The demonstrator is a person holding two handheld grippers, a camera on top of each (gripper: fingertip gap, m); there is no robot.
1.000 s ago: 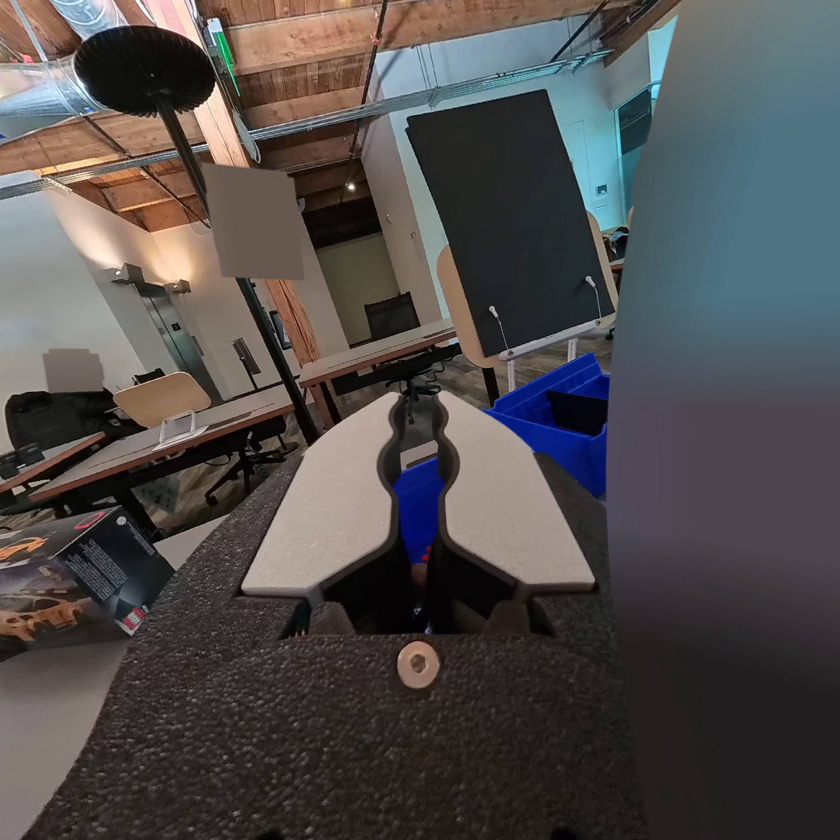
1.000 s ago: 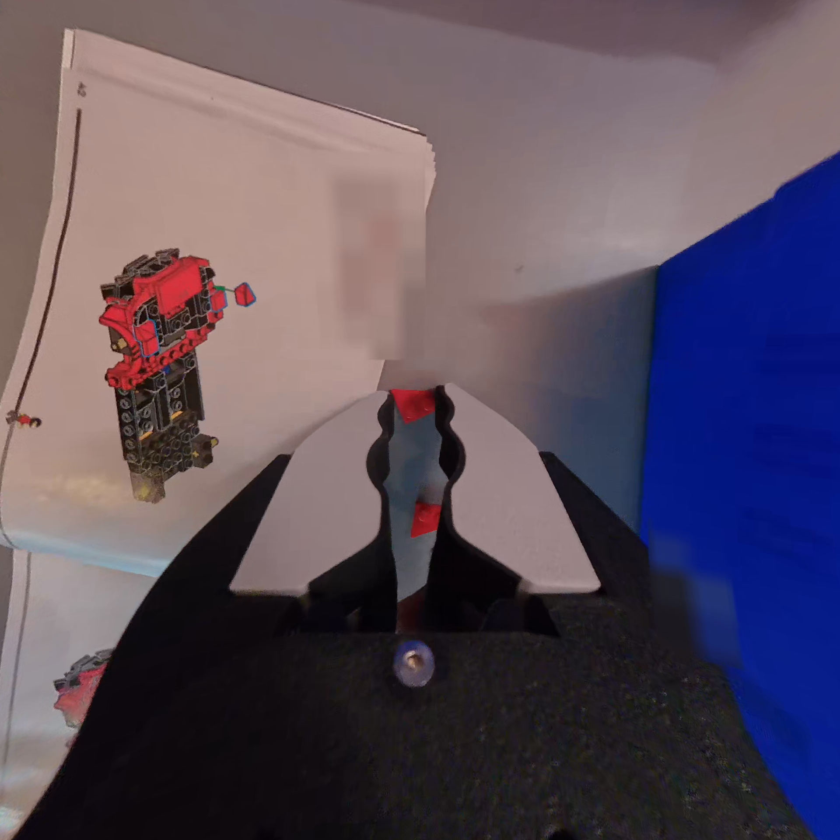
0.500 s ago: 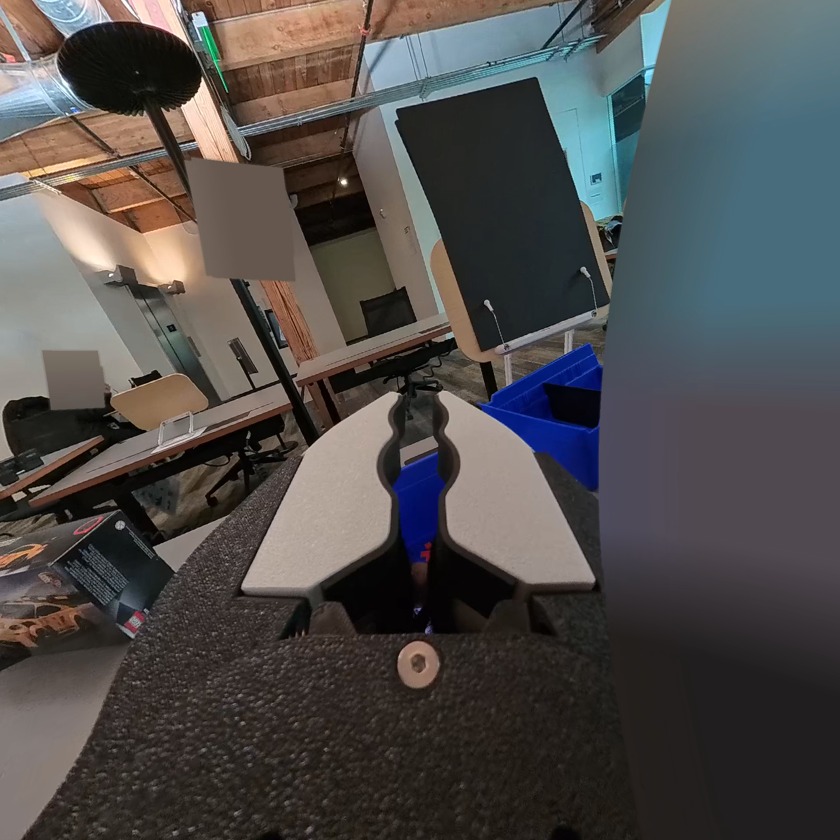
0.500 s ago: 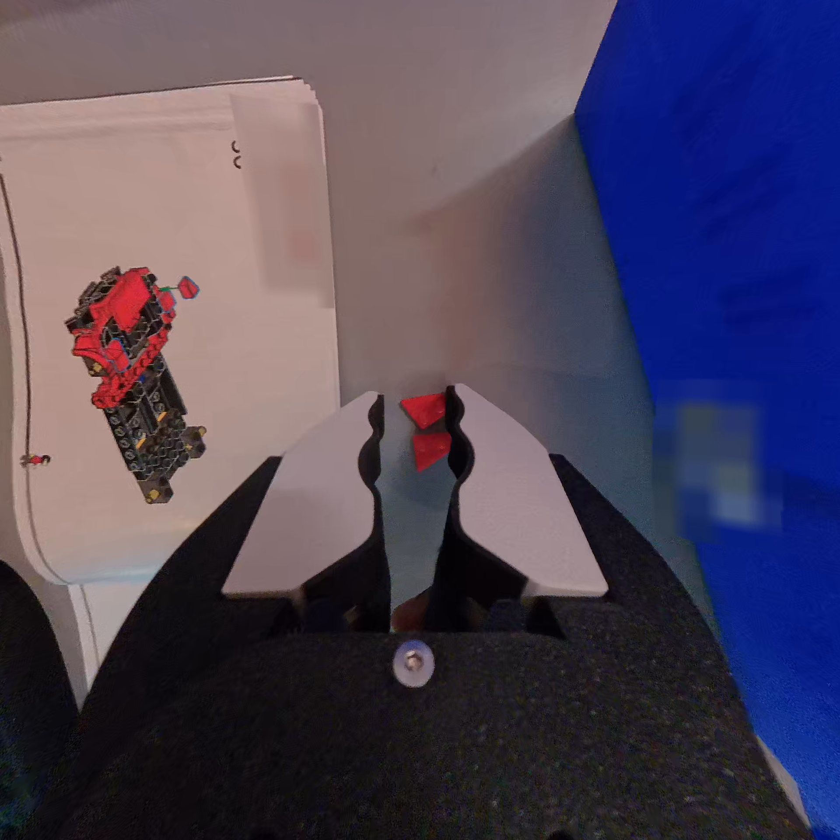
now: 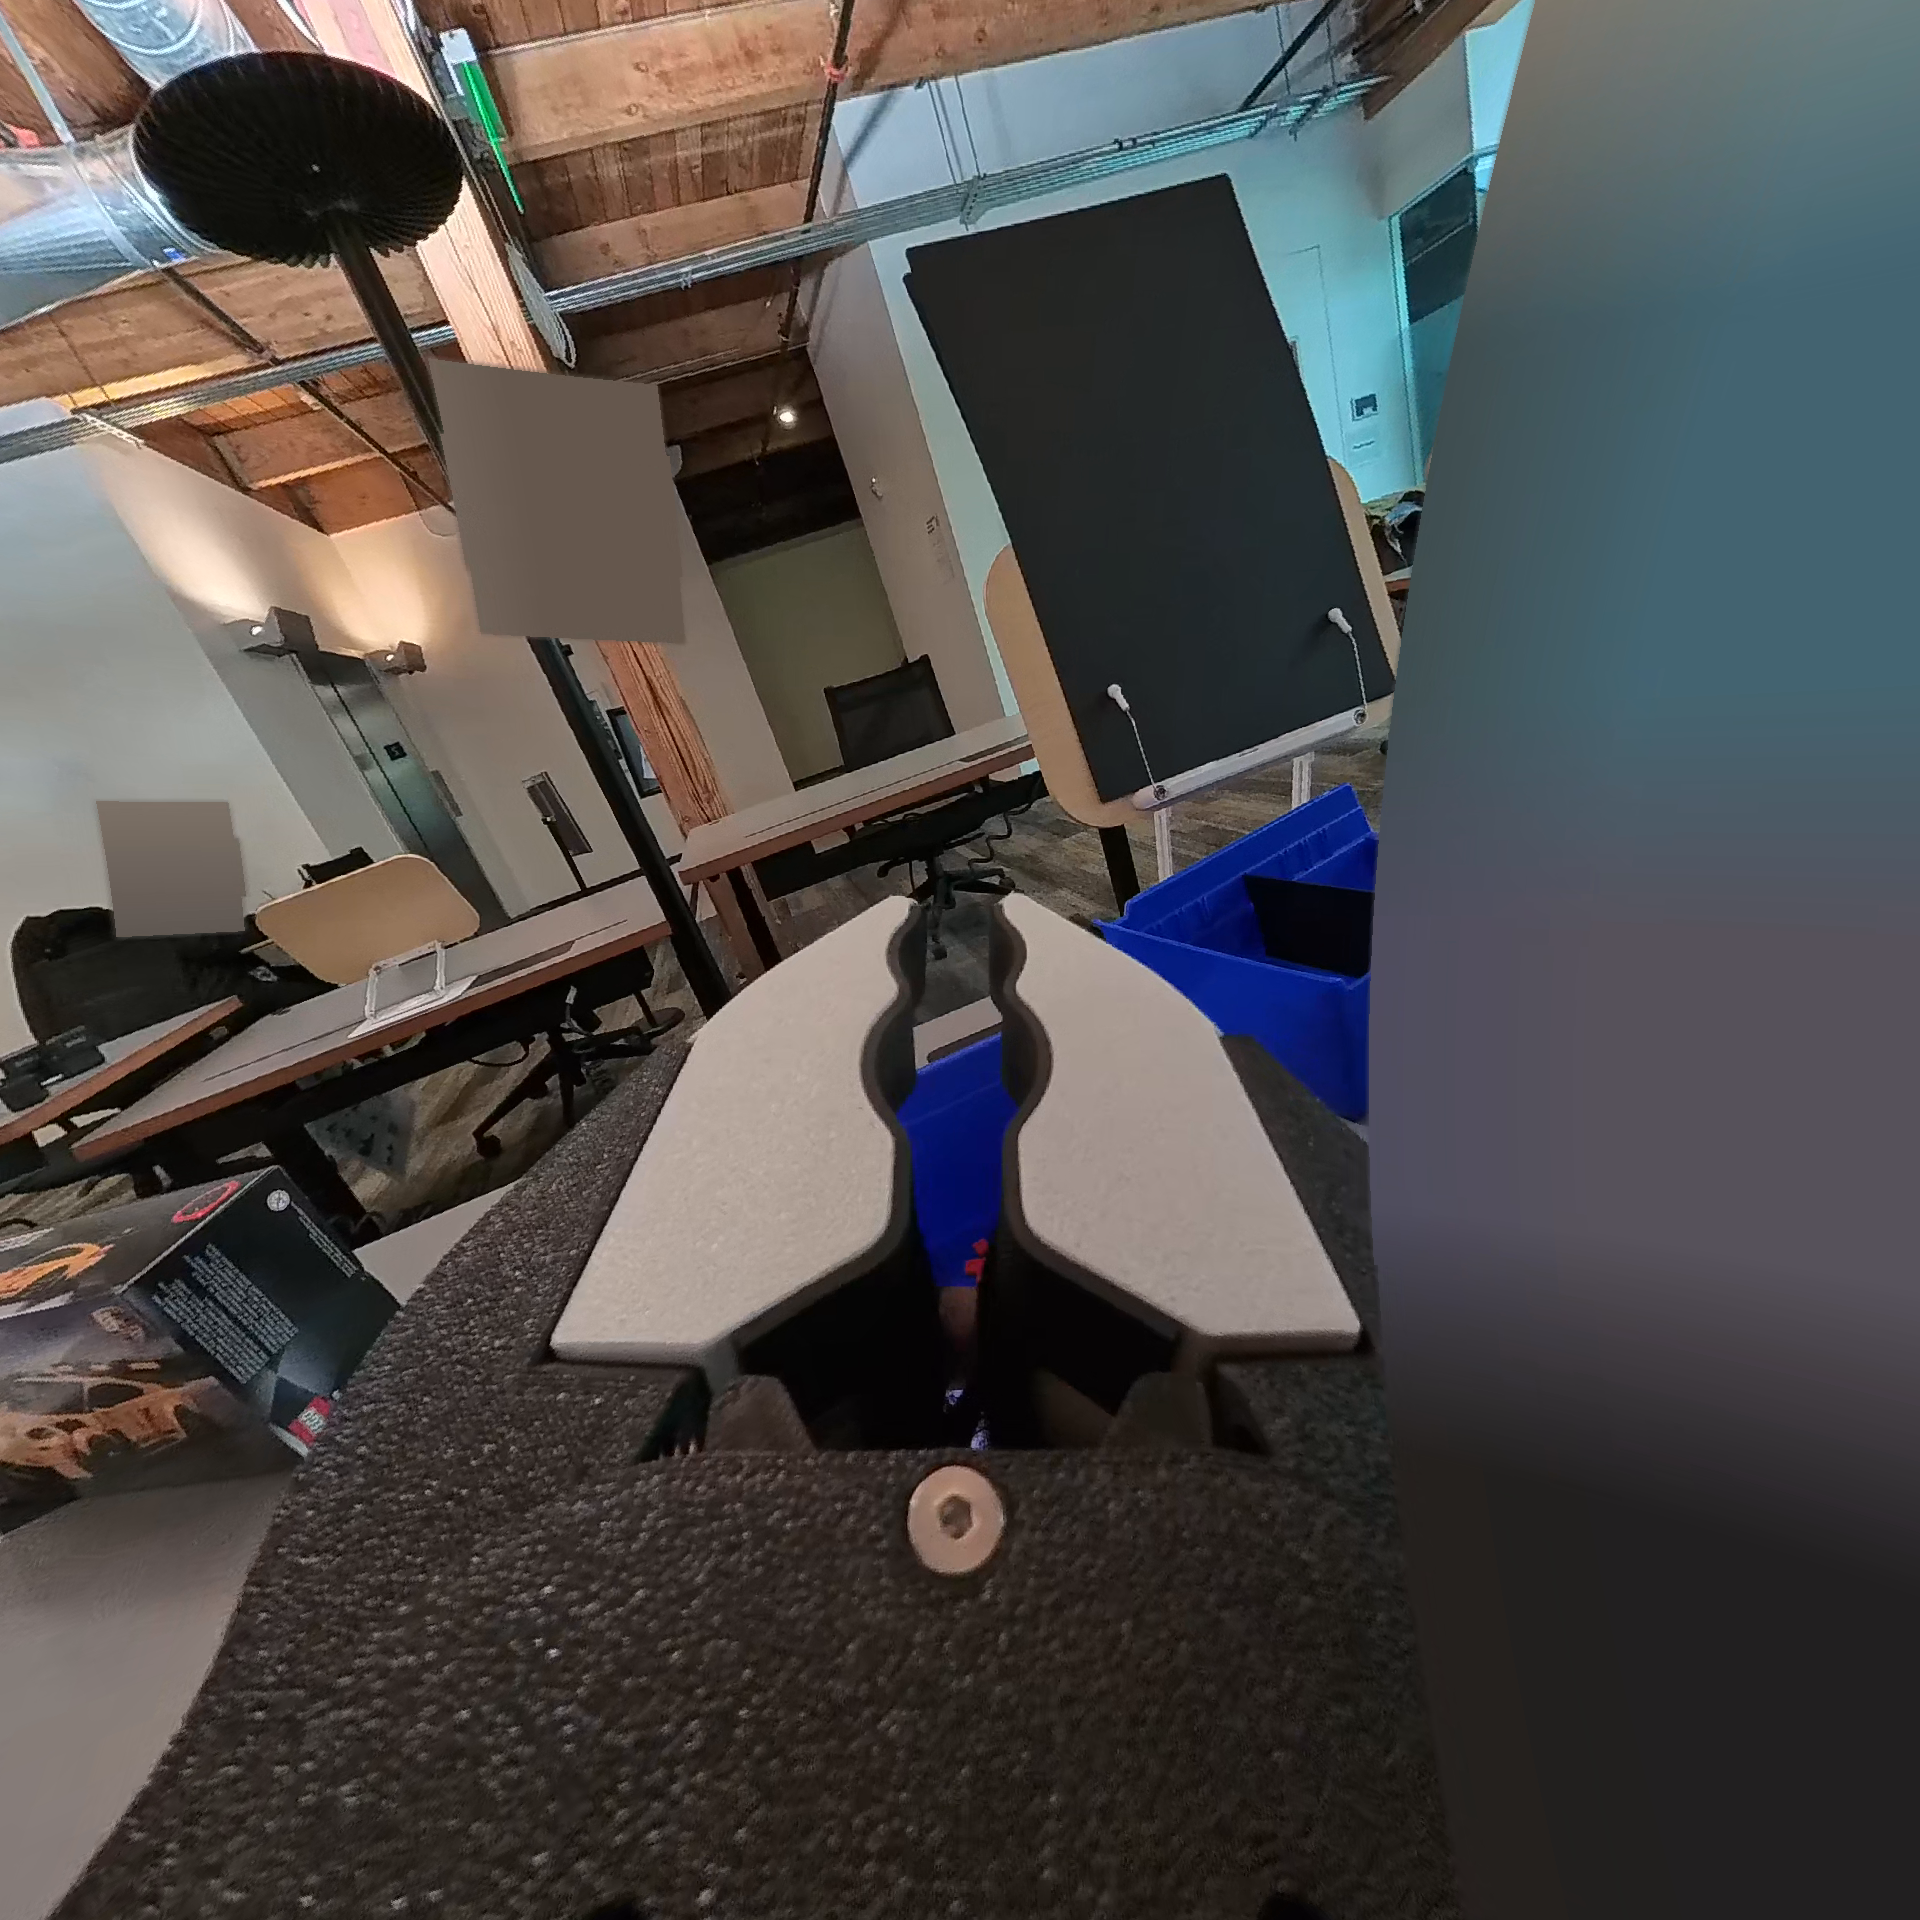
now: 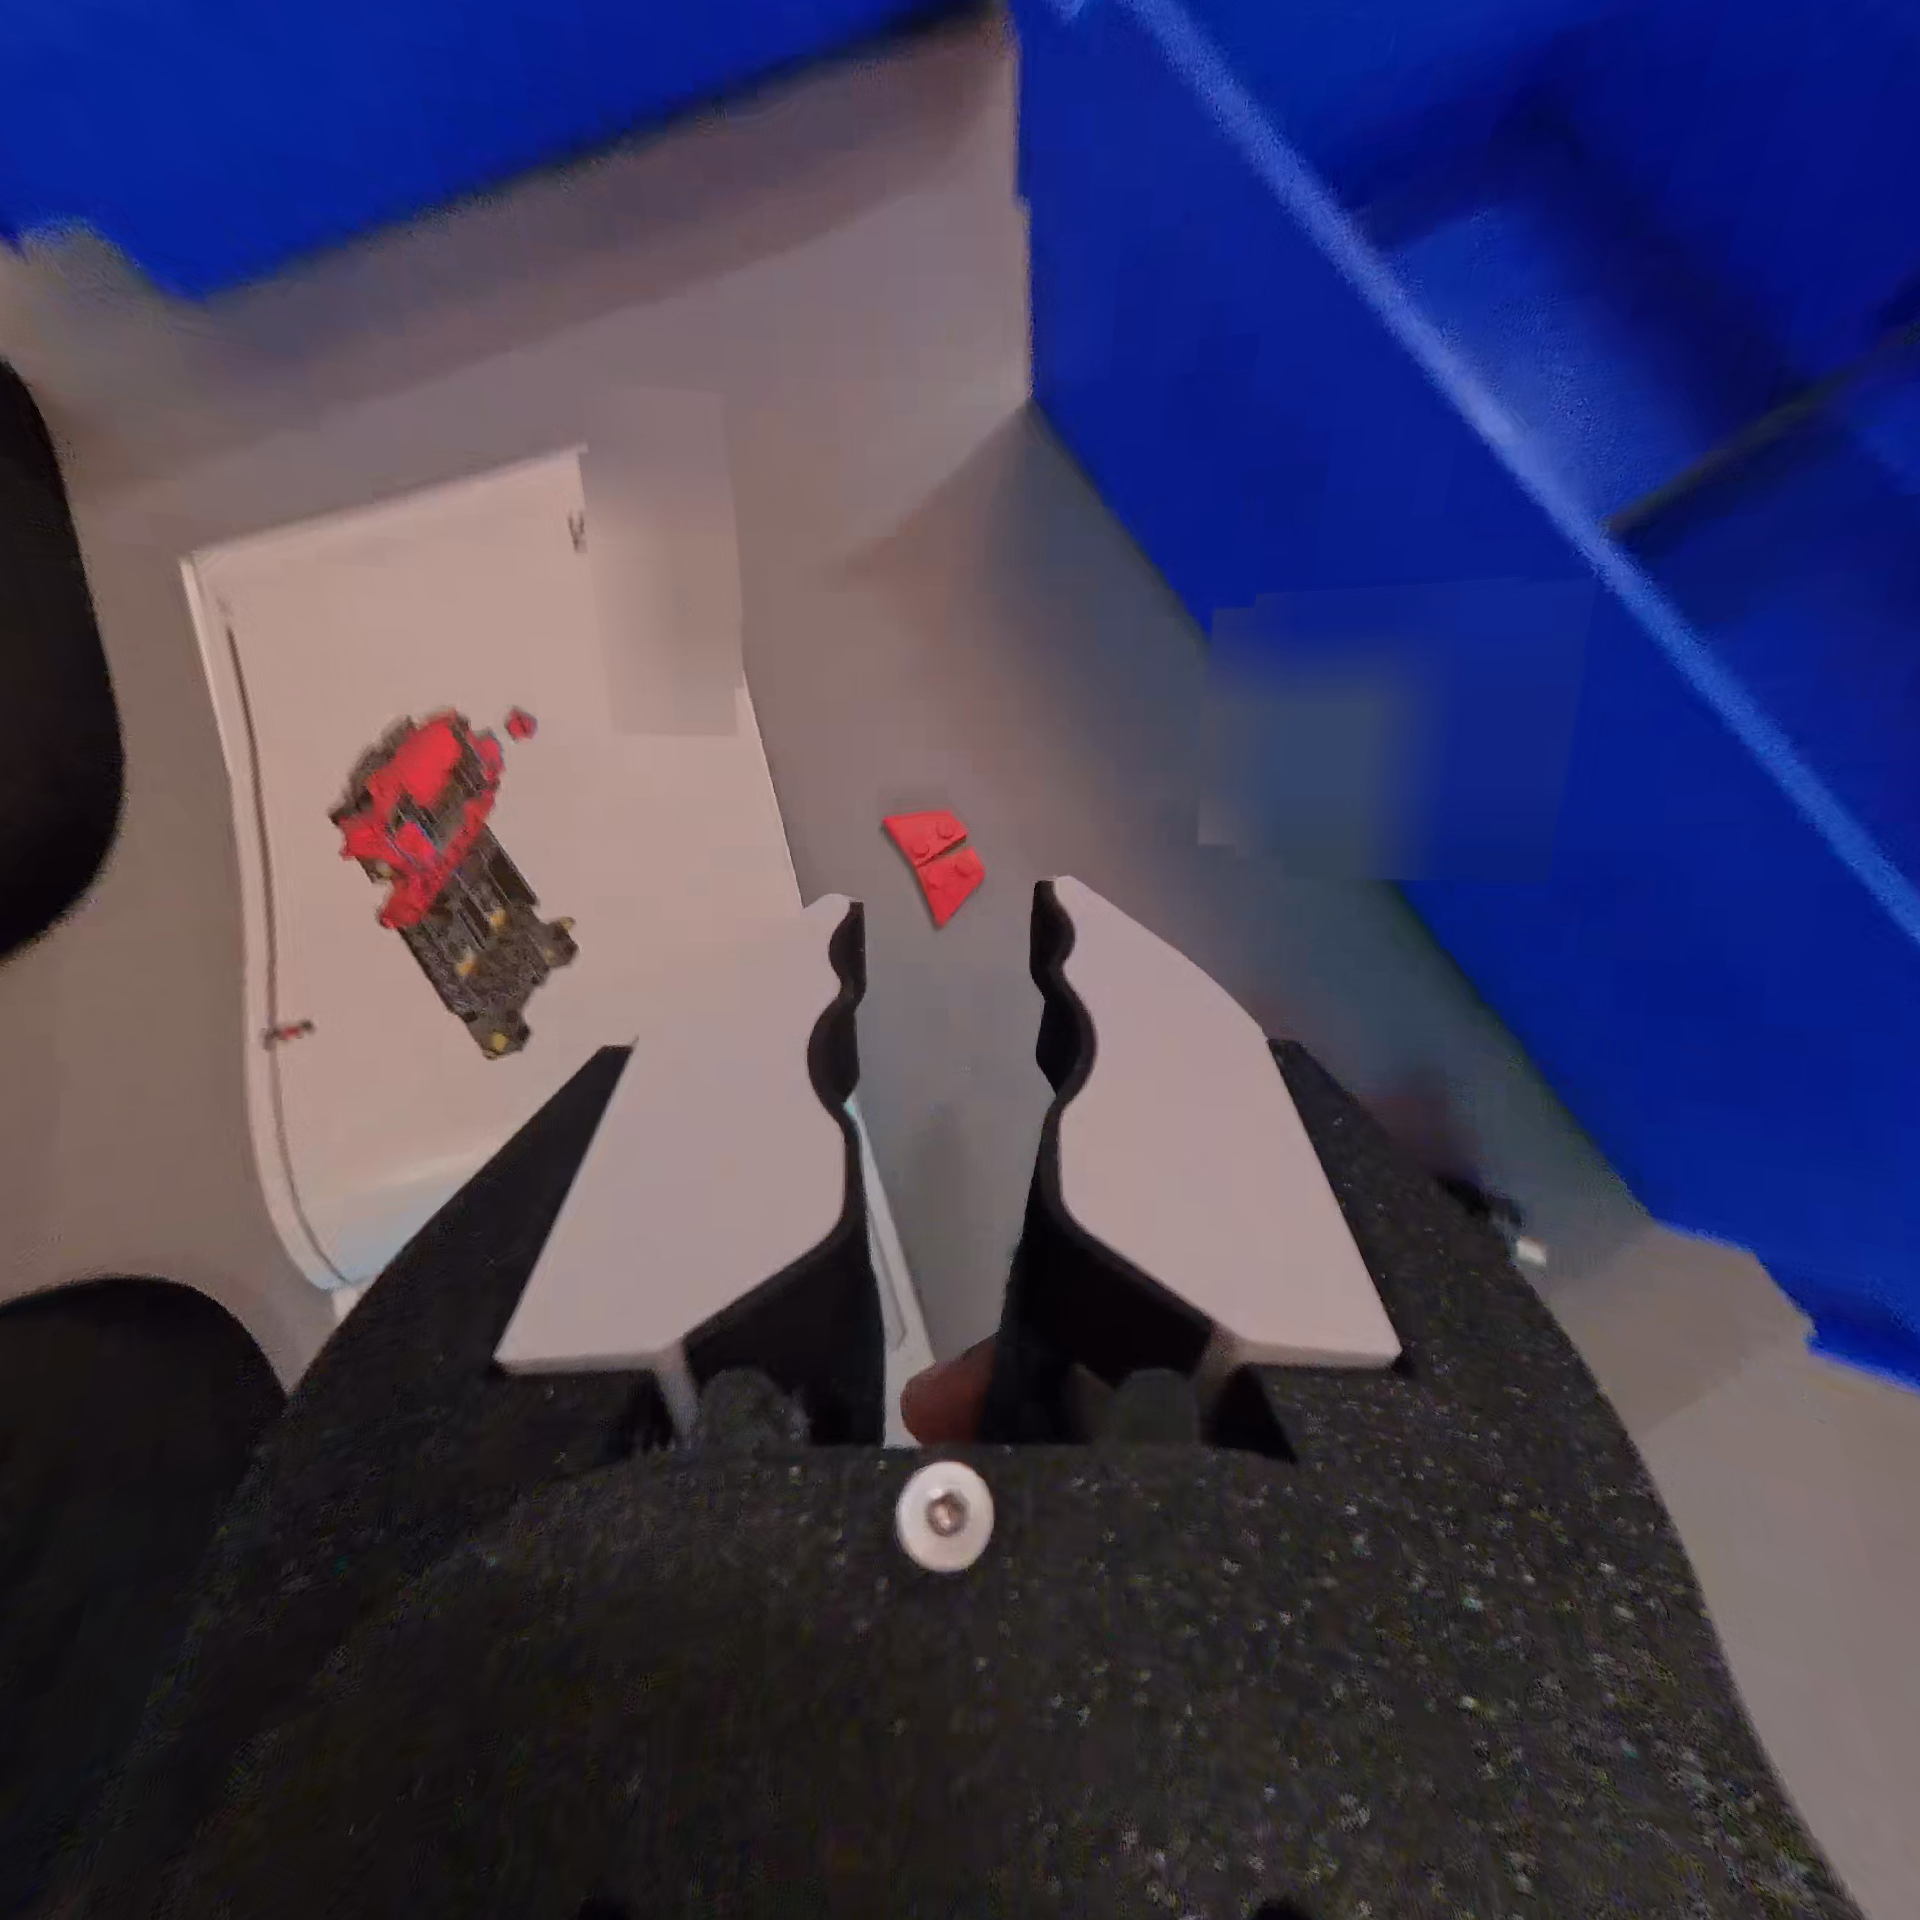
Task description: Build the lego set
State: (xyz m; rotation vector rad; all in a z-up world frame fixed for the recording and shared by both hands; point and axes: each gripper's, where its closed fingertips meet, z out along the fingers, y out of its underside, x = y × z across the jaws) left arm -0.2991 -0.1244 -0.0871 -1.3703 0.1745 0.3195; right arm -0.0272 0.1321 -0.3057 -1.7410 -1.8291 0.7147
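**Right tongs let go of two red lego pieces beside the instruction booklet**

In the right wrist view, the right tongs (image 6: 945,914) hang above the grey bench (image 6: 894,540), their jaws spread apart and holding nothing. Half a second earlier the jaws were narrower and framed the two red wedge pieces (image 6: 938,864); now the tongs have pulled back and opened, and the pieces lie free on the bench just beyond the tips. They sit side by side, touching, just beside the right edge of the instruction booklet (image 6: 447,644), which shows a drawing of a red and black model. A blue bin (image 6: 1455,520) rises to the right, another blue wall crosses the top. This reads as a set-down: the pieces appear staged for a coming step, not yet attached to anything.

In the left wrist view, the left tongs (image 5: 956,925) point up across an office, as in the earlier frames, with jaws nearly together. A sliver of blue and red shows deep in the gap (too little to tell whether anything is gripped). The set's dark box (image 5: 177,1320) lies on the bench at lower left, cut off by the frame.

The right wrist view is smeared by motion, so the studs are barely readable. The model under construction appears in neither view. A large blurred patch covers the left view's right side.
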